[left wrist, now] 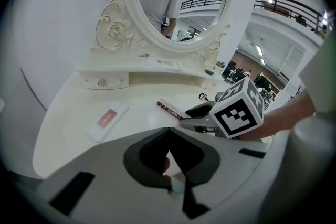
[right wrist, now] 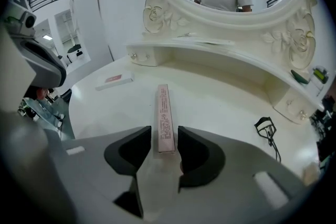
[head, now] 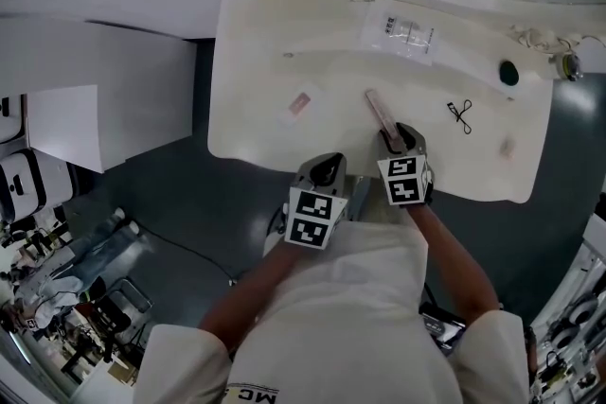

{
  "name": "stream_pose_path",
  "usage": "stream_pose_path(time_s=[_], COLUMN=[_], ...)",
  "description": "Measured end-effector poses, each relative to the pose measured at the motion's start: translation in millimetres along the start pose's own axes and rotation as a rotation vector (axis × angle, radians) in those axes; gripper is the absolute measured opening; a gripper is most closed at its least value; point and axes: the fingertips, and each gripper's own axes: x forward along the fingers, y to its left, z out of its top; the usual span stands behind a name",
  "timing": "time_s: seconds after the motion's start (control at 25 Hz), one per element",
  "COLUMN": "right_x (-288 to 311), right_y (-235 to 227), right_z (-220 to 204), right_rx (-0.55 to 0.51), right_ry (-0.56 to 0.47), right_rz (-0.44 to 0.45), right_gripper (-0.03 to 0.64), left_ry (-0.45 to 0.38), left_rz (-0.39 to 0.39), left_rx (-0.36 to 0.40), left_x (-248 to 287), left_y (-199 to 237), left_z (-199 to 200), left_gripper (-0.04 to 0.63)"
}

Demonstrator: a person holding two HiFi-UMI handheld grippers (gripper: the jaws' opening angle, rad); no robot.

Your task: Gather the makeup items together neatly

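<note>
The long pink box [right wrist: 164,113] lies flat on the white dressing table [head: 256,61], close to the near edge and about in the middle; it points away toward the round mirror [right wrist: 157,2]; the right gripper [right wrist: 165,131] is low at the near end of the box, with one jaw on each side of it; a thin gap shows on both sides, so the jaws are around the box but not squeezing it; the left gripper [left wrist: 169,134] is just to the left of the right one, at the near edge of the table; its jaws are closed tight together and there is nothing in them; a flat white packet with a pink label [head: 300,104] lies on the table to the left of the box, apart from it; a black eyelash curler [head: 460,115] lies to the right of the box, also apart; a clear little bag [head: 407,31] lies farther away, close under the mirror.
</note>
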Motion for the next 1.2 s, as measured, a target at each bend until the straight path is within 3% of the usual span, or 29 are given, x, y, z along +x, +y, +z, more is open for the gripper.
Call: stream_pose_path(time_s=[0.16,0.32,0.84,1.2], right_x=[1,1,-16,-40], right_y=[0,2,0,-16], right_z=[-2,-1,-6,-11], right_rx=[-0.025,-0.058,0.015,0.069], right_ry=[-0.007,-0.017,-0.056,-0.107], right_rz=[-0.009,-0.008,0.048,0.025], right_gripper=[0.1,0.092,0.086,0.086], left_ry=[0.001,-0.002,0.003,0.021], left_rz=[0.002,0.002,-0.01,-0.047], left_rx=[0.006,0.012,0.034,0.09], left_x=[-1,-2,4,18], left_y=[0,0,-10,-36], left_z=[-2,-1,0,8], left_gripper=[-0.002,-0.001,-0.002,-0.001])
